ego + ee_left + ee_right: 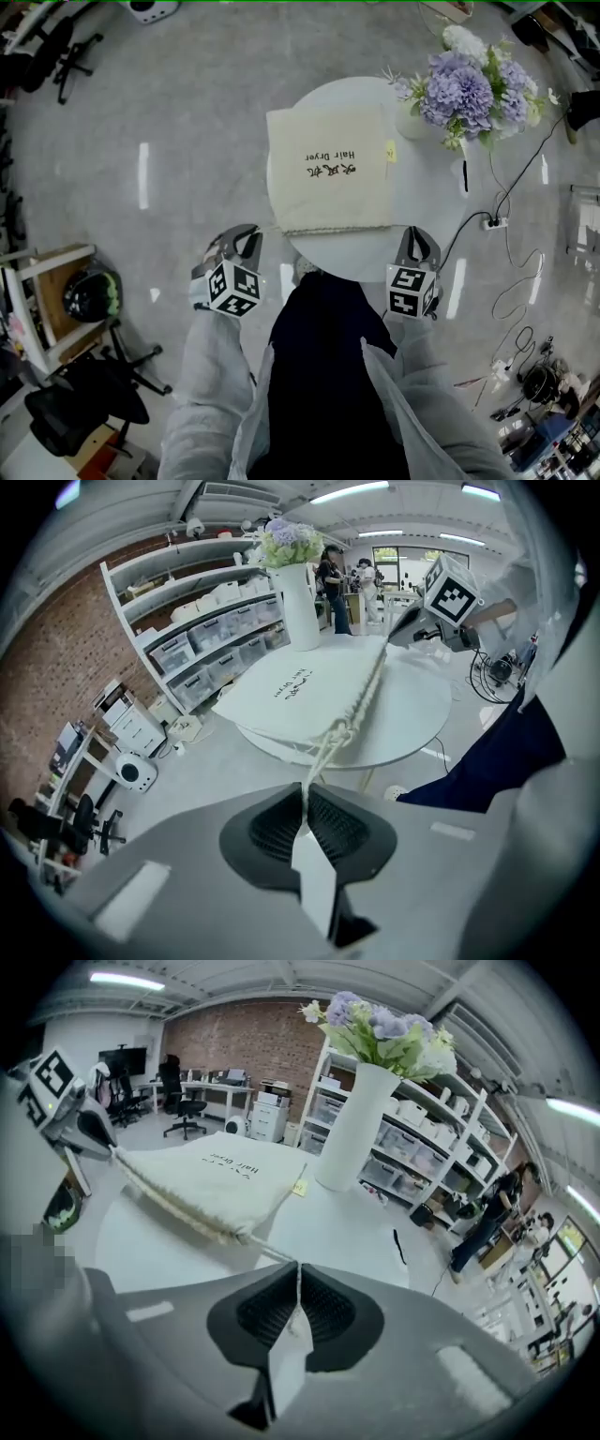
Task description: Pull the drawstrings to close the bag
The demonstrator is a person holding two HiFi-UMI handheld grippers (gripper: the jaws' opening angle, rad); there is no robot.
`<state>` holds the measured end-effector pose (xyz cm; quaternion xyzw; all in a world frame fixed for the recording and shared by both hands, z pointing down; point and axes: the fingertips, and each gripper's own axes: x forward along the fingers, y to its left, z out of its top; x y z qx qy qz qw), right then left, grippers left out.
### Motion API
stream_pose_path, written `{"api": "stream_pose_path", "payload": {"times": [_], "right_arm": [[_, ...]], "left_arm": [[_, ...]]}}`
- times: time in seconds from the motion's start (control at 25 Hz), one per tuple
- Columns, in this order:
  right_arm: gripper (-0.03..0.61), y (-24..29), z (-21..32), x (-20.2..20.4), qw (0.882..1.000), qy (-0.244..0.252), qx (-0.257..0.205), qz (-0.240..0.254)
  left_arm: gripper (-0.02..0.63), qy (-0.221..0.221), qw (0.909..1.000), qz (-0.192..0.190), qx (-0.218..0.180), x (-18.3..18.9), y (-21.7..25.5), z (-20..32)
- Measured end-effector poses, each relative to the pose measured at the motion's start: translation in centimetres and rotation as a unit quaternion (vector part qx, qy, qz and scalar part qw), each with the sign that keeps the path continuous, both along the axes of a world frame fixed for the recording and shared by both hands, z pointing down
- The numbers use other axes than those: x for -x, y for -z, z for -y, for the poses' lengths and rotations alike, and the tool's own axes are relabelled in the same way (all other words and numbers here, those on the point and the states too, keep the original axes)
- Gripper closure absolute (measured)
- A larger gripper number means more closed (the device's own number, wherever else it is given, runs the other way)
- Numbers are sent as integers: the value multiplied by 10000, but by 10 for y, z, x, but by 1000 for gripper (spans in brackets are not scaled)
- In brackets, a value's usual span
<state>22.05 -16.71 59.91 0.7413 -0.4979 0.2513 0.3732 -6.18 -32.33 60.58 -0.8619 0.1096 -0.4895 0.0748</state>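
Cream drawstrings (328, 747) lie pinched in left gripper (305, 797) and right gripper (299, 1271) jaws.

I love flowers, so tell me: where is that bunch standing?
Head view: the flowers stand at the round table's far right edge, just right of the cloth bag.

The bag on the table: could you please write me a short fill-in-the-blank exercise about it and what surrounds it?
1. The cream bag lies flat on a ___ white table.
2. The left tongs and the right tongs are each shut on one of the bag's ___.
3. The white vase beside the bag holds ___.
4. The bag's print reads "Hair ___".

Missing words: round; drawstrings; flowers; Dryer.
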Motion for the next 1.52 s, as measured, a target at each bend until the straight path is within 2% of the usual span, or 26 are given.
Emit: {"api": "stream_pose_path", "payload": {"times": [0.4,0.6,0.92,1.2,1.4,1.52], "right_arm": [[561,10,-15,-21,9955,596,496,-540],[561,17,-15,-27,9935,700,578,-685],[563,21,-19,-39,9922,675,719,-767],[563,27,-26,-49,9911,662,822,-814],[563,29,-34,-55,9931,515,820,-668],[563,34,-36,-59,9920,565,841,-747]], "left_arm": [[581,496,9966,-269,604,-3,12,-8],[583,932,9870,-651,1137,0,17,-2],[583,1268,9776,-730,1515,8,21,0],[584,1572,9733,-642,1541,18,25,2],[584,1808,9684,-671,1583,30,25,4],[584,1870,9698,-609,1440,37,29,8]]}}
